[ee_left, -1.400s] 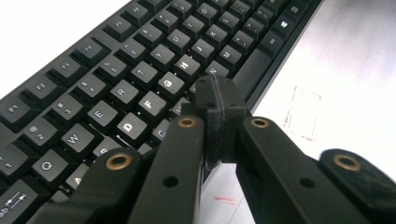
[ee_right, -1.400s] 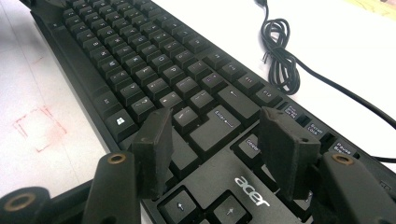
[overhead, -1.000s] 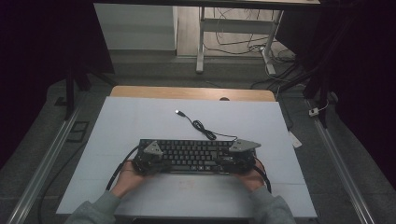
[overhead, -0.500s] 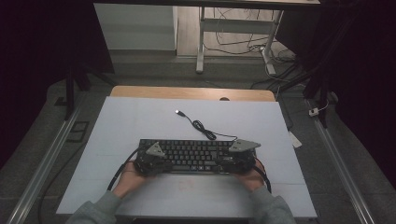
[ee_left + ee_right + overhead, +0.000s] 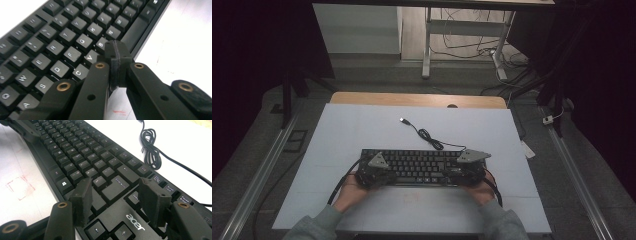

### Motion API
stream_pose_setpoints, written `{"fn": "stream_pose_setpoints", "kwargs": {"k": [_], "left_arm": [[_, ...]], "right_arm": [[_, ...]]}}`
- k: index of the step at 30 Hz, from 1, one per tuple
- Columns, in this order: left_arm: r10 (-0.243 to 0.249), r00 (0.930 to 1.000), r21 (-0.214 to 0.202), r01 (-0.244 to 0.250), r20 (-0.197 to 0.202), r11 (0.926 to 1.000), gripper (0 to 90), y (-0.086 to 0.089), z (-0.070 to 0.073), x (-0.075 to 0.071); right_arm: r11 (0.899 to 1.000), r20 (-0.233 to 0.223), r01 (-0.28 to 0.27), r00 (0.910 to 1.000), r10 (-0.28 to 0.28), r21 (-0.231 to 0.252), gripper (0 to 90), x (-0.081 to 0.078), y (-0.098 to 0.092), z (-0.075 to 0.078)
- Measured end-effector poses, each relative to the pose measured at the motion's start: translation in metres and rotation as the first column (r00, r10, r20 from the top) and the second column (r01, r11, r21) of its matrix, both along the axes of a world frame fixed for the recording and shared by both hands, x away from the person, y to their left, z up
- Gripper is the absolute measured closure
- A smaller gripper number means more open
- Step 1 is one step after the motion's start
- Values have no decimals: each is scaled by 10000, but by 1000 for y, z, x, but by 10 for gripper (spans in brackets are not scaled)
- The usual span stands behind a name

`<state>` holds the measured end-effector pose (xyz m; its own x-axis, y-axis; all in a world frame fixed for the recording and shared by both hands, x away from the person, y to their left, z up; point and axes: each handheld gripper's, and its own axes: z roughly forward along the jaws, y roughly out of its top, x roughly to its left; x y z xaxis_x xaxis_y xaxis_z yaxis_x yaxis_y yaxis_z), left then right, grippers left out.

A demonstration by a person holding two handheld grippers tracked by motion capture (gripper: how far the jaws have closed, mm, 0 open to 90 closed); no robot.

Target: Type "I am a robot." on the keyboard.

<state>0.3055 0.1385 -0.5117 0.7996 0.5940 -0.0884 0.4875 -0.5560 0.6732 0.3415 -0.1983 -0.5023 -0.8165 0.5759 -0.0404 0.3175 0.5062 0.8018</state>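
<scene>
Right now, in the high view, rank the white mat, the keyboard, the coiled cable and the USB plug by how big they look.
1. White mat, by far the largest.
2. Keyboard.
3. Coiled cable.
4. USB plug, smallest.
No close calls in this view.

A: What's worn on the arms?
B: Grey-green sleeves [image 5: 319, 225] at 7 and 5 o'clock in the high view.
A: And the tools?
B: The left gripper [image 5: 115, 53] and right gripper [image 5: 117, 195] are matte black with brass-coloured rivets [image 5: 63, 86], grey three-cornered plates [image 5: 376, 160] and looping black cables [image 5: 343, 181].
</scene>
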Motion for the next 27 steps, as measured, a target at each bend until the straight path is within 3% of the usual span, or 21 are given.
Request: {"fn": "stream_pose_setpoints", "kwargs": {"k": [6,11,14,21,27], "left_arm": [[284,9992,-424,-272,296,9987,887,10,10,-1],[768,9962,-927,-727,414,9930,850,22,16,0],[1080,9931,-1102,-1025,454,9886,753,29,18,1],[1812,9825,-1000,-1762,431,9793,495,36,18,4],[2367,9712,-1057,-2326,280,9668,377,44,18,7]], "right_arm": [[10000,14,-6,10000,6,2,453,0,0,0],[10000,26,10,10000,-10,34,452,0,0,0],[10000,29,13,10000,-13,42,452,0,-1,1],[10000,42,36,10000,-36,21,450,0,-1,1],[10000,44,41,10000,-41,67,449,0,-2,1]]}}
